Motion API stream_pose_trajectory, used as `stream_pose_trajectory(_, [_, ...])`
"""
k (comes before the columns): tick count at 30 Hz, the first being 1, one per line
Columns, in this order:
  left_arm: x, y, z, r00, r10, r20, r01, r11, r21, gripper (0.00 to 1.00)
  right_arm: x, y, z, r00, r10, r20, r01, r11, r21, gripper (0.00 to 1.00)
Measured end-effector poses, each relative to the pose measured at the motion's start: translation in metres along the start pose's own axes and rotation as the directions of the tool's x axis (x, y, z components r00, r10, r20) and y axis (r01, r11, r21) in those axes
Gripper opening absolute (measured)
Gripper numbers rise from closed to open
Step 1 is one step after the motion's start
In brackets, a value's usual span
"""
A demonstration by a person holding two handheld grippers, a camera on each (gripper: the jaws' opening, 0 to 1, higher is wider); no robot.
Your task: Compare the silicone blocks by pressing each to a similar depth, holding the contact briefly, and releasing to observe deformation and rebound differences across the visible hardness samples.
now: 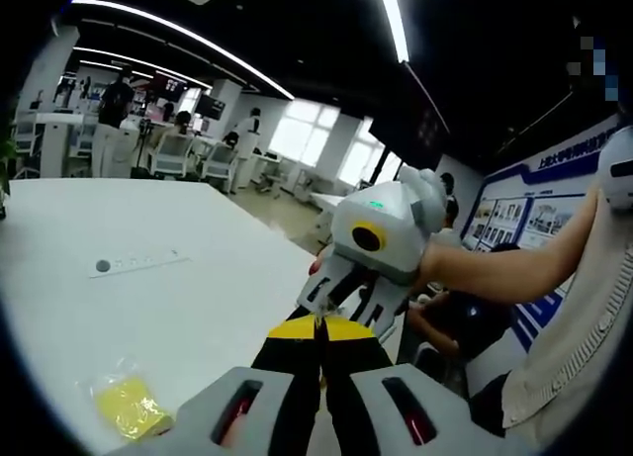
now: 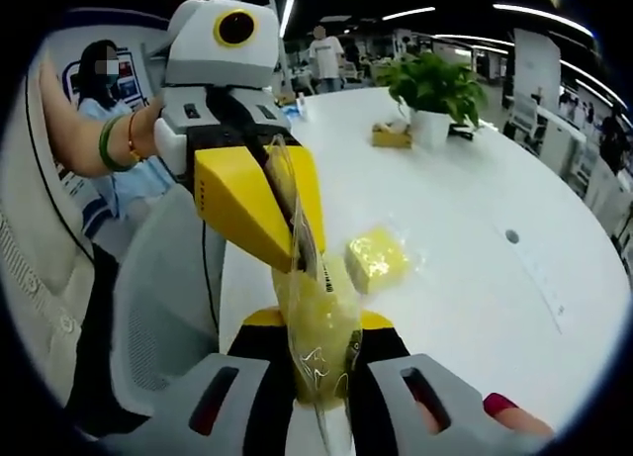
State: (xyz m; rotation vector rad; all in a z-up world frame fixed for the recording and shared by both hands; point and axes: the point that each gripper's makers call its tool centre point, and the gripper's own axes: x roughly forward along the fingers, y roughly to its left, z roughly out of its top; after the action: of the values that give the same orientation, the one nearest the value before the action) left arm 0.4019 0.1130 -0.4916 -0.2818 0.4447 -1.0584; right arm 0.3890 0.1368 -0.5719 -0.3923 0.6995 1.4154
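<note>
2 grippers (image 2: 318, 322) (image 2: 287, 228) closed on 1 bagged yellow block (image 2: 318, 327).

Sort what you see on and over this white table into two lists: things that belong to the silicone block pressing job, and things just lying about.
Part of the job:
- bagged yellow block, pinched between both grippers
- second bagged yellow block lying on the table
- left gripper
- right gripper

Lying about:
- potted plant
- small box beside the plant
- clear strip

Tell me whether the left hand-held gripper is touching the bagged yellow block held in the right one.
Touching. In the right gripper view, the left hand-held gripper has its yellow jaws closed on the top of the clear bag holding the yellow block, which the right hand-held gripper clamps below.
</note>
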Motion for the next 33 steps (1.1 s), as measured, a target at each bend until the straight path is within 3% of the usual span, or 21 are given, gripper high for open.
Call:
stream_pose_trajectory(15, [0.0001, -0.0022, -0.0002, 1.000, 0.003, -0.006, -0.002, 0.999, 0.033, 0.00, -0.0004, -0.0005, -0.0011, 1.000, -0.003, -0.008, 0.003, 1.000, 0.005, 0.11])
stream_pose_trajectory(33, [-0.0009, -0.0052, 0.0023, 1.000, -0.005, 0.006, 0.005, 1.000, 0.006, 0.00, -0.0038, 0.0012, 0.0005, 1.000, -0.005, -0.003, 0.005, 1.000, -0.004, 0.14])
